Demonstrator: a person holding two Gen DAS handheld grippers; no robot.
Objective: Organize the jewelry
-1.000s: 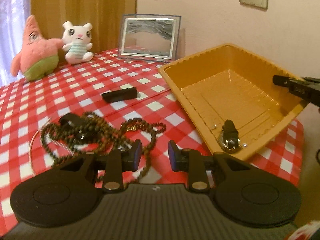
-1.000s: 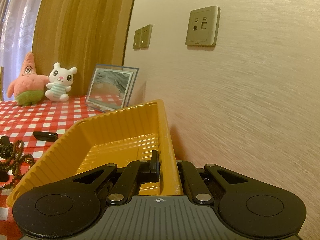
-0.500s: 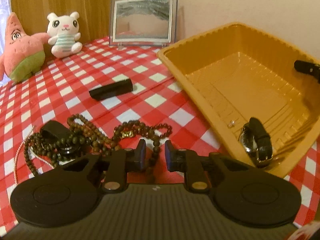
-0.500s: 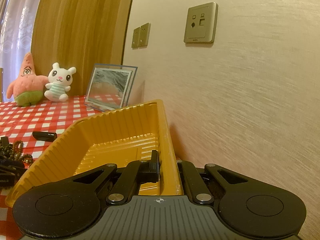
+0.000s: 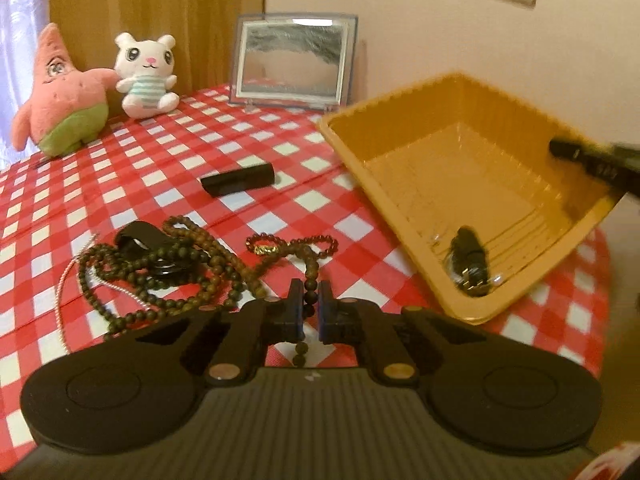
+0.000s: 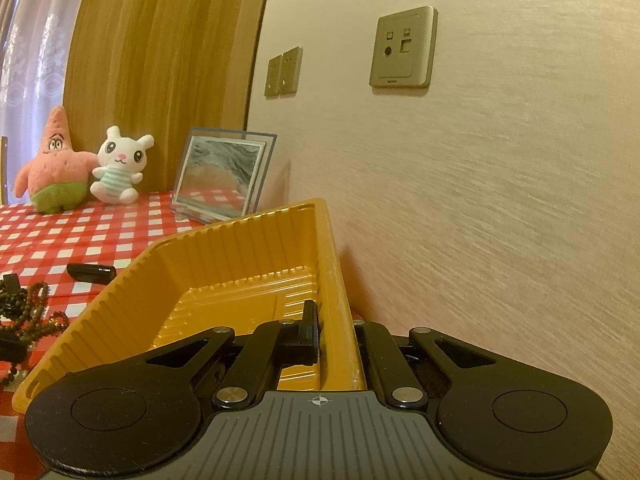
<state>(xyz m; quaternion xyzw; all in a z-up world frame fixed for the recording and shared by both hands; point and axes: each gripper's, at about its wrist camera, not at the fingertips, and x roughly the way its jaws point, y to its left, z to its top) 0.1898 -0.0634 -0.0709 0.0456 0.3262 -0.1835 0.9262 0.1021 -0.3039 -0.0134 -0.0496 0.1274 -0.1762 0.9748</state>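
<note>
Left wrist view: your left gripper (image 5: 309, 311) pinches the brown bead necklace (image 5: 308, 264) above the checkered tablecloth (image 5: 132, 168); your right gripper (image 6: 333, 334) clamps the orange tray (image 6: 224, 264) wall.

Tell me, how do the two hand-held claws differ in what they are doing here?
The left gripper is pinched on a brown bead strand over the checked cloth, while the right gripper clamps the yellow tray wall. The left holds jewelry; the right steadies the container. Both are shut on something.
</note>
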